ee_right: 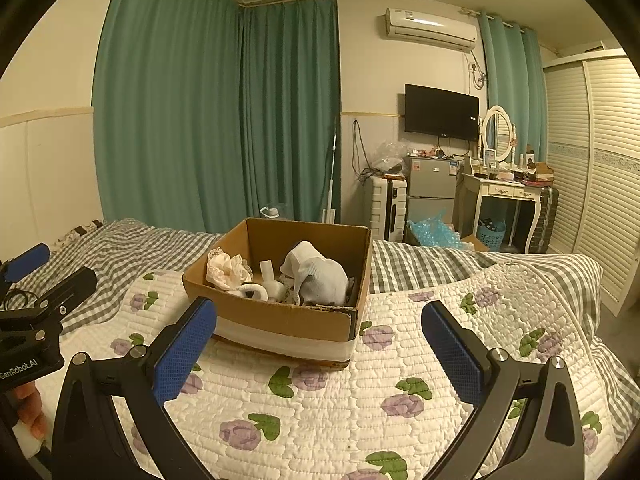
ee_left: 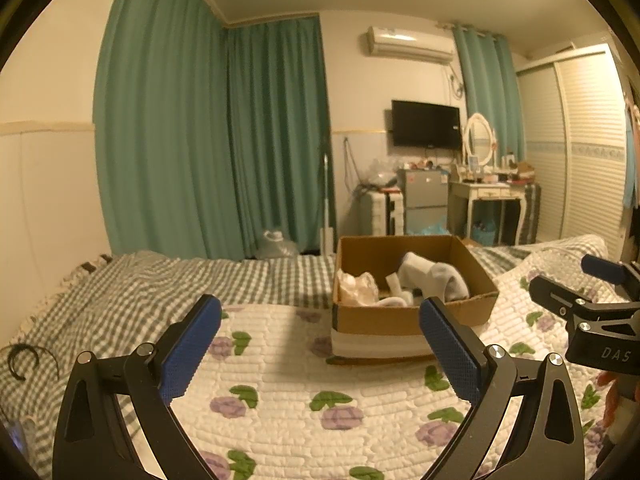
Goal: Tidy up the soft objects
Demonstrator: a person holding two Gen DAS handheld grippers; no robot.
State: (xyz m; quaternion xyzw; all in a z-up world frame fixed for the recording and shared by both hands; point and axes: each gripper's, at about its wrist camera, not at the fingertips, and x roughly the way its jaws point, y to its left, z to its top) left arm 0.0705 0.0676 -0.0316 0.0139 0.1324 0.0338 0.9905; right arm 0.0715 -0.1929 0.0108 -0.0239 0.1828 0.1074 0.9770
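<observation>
Right wrist view, cardboard box (ee_right: 280, 320) holding white socks (ee_right: 320, 276), peach cloth (ee_right: 226, 270), both grippers' fingers (ee_right: 186, 352) apart, empty.

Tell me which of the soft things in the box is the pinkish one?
The crumpled peach-pink cloth in the left corner of the cardboard box. The big sock beside it is white-grey, and the small pieces between are white.

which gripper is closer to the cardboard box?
Hard to call. Left gripper sits back-left of the cardboard box; right gripper sits back-right. Both open, neither touching.

Left gripper (ee_left: 320, 344) spread empty, cardboard box (ee_left: 412, 316) ahead
</observation>
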